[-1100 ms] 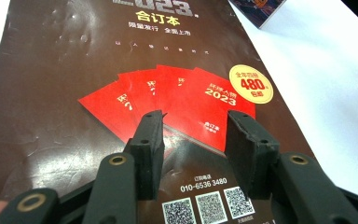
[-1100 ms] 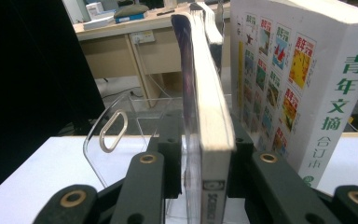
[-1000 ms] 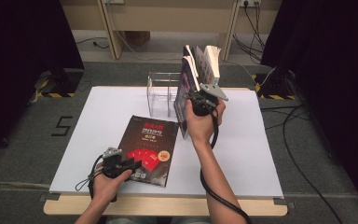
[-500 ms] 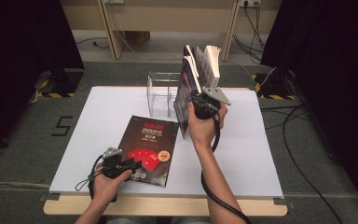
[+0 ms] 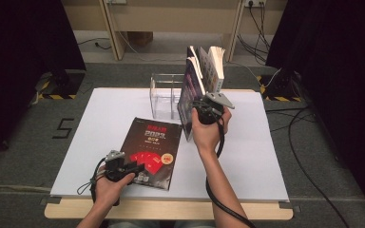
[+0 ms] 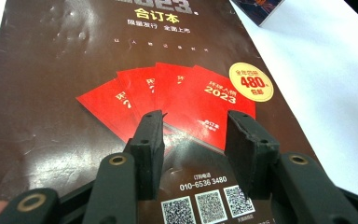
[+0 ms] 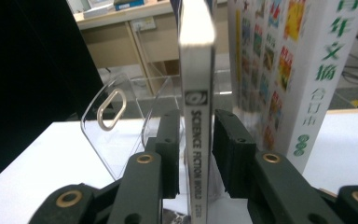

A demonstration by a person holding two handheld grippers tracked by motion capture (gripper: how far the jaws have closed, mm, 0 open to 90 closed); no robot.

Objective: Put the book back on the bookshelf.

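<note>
Here, from the high view, my right claw (image 5: 204,110) is raised near the far side of the white table (image 5: 266,156), up against a dark magazine (image 5: 188,97) that stands upright on its edge. A thick white book (image 5: 215,64) stands just beside the magazine, and a clear plastic rack (image 5: 164,95) sits to their left. My left claw (image 5: 130,167) rests low near my edge of the table, its tips over the bottom of a brown catalogue (image 5: 153,142) that lies flat.

In the left gripper view, the catalogue (image 6: 121,70) lies under and beyond my left claw (image 6: 196,130). The jaws stand about half open, one to each side of the red fan printed on the cover. Nothing sits between them.

In the right gripper view, the magazine's spine (image 7: 198,116) runs straight up between the jaws of my right claw (image 7: 196,135). The left jaw lies close against it; on the right a slim gap shows, so I cannot tell whether I truly pinch it. The white book (image 7: 303,70) stands to the right, the rack (image 7: 121,130) to the left behind.
</note>
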